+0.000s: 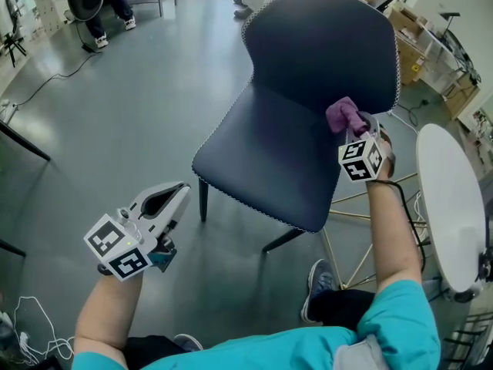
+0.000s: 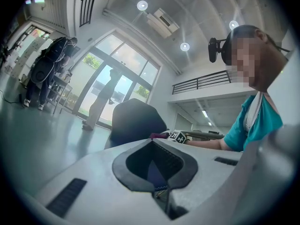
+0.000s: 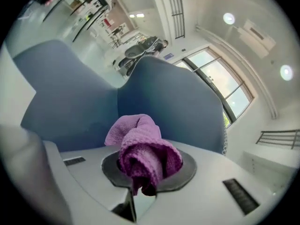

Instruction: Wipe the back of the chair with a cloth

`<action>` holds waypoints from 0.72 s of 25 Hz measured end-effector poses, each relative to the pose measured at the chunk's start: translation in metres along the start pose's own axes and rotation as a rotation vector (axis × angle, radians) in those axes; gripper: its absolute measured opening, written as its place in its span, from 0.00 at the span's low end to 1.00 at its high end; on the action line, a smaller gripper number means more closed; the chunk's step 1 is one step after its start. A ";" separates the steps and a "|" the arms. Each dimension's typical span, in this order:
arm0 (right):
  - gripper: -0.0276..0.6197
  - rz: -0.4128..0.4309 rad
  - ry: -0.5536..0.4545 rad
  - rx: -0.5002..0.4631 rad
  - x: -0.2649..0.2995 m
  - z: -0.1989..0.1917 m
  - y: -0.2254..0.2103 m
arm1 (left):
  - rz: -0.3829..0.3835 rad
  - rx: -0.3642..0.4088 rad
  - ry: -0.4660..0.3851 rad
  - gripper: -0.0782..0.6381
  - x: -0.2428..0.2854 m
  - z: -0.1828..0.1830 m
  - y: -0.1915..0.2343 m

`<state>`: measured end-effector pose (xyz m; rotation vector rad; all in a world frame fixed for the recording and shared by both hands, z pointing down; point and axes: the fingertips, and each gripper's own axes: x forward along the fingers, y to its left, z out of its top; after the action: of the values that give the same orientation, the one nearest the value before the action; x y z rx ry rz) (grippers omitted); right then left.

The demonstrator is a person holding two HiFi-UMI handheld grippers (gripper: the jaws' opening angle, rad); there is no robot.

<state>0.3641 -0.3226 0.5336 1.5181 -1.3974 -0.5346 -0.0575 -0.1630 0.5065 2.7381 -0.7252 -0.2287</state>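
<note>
My right gripper (image 1: 360,128) is clamped on the bunched purple cloth (image 1: 346,116) at the lower right of the chair back (image 1: 323,45), my left gripper (image 1: 174,196) closed empty near left — risk: so small a wad may let bare jaw tips scrape the upholstery.

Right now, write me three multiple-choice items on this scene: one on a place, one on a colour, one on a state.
1. Where on the chair is the cloth?
A. Flat on the seat
B. In the right tool, low at the backrest
C. Draped over the top edge

2. What colour is the cloth?
A. Yellow
B. White
C. Purple

3. What is the left tool doing?
A. Holding nothing, off the chair
B. Clamping a chair leg
C. Holding the cloth

Answers: 1 B, the right gripper view shows the jaws shut on the cloth in front of the backrest. 2 C, the head view and right gripper view both show purple weave. 3 A, the left gripper view shows nothing between its jaws.
</note>
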 end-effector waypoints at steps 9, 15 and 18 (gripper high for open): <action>0.13 0.094 -0.198 0.360 -0.039 0.089 -0.015 | 0.063 0.036 -0.051 0.11 0.039 0.074 -0.005; 0.13 0.225 -0.237 0.513 -0.068 0.144 -0.037 | 0.131 0.016 -0.031 0.11 0.070 0.147 -0.023; 0.13 0.279 -0.238 0.609 -0.091 0.169 -0.062 | 0.158 0.008 -0.012 0.11 0.070 0.182 -0.037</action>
<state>0.2330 -0.3050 0.3812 1.7178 -2.0482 -0.1142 -0.0222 -0.2122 0.3177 2.6716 -0.9426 -0.2082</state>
